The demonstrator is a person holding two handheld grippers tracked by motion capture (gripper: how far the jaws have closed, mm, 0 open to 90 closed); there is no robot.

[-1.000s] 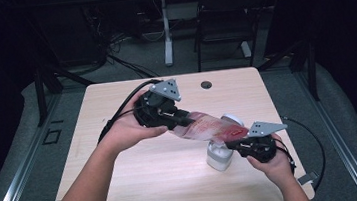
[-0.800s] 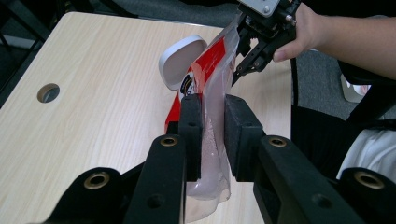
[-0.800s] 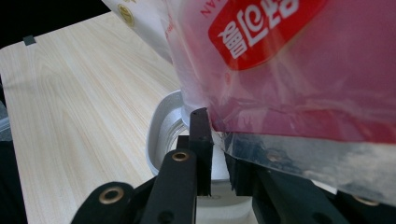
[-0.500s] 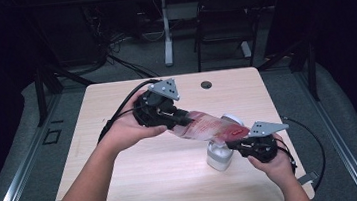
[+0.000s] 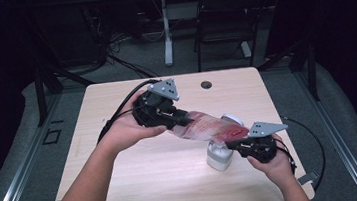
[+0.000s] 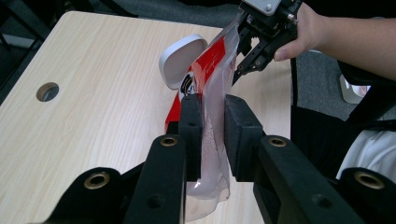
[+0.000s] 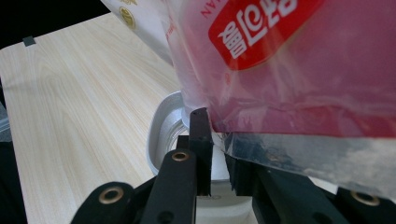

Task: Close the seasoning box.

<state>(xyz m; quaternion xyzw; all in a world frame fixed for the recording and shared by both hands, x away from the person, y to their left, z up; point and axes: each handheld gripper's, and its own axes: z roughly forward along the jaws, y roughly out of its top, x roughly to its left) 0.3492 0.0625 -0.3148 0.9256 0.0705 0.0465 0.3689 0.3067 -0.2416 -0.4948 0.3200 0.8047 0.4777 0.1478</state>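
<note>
High view showed a clear plastic pouch (image 5: 209,127) with red printing stretched between two hand-held grippers above a light wooden table (image 5: 140,185). The left gripper (image 5: 181,120) clamped one end of the pouch, and the right gripper (image 5: 231,145) pinched the other end; the pouch sloped down from left to right. Directly beneath the lower end stood a small white container (image 5: 219,157), its hinged lid (image 5: 232,120) open behind it and partly covered by the pouch. Left gripper view showed the two black jaws narrowly set, pressing the pale, transparent part of the pouch (image 6: 212,126) between them, with the white lid (image 6: 180,58) beyond and the other hand's gripper (image 6: 247,58) at the far end. Right gripper view showed its jaws close together on the pouch's clear sealed edge (image 7: 303,154); the right-hand jaw was largely hidden by the film, and the container's rim (image 7: 159,126) was only partly seen. The printed lettering was cut off and could not be read in full.
</note>
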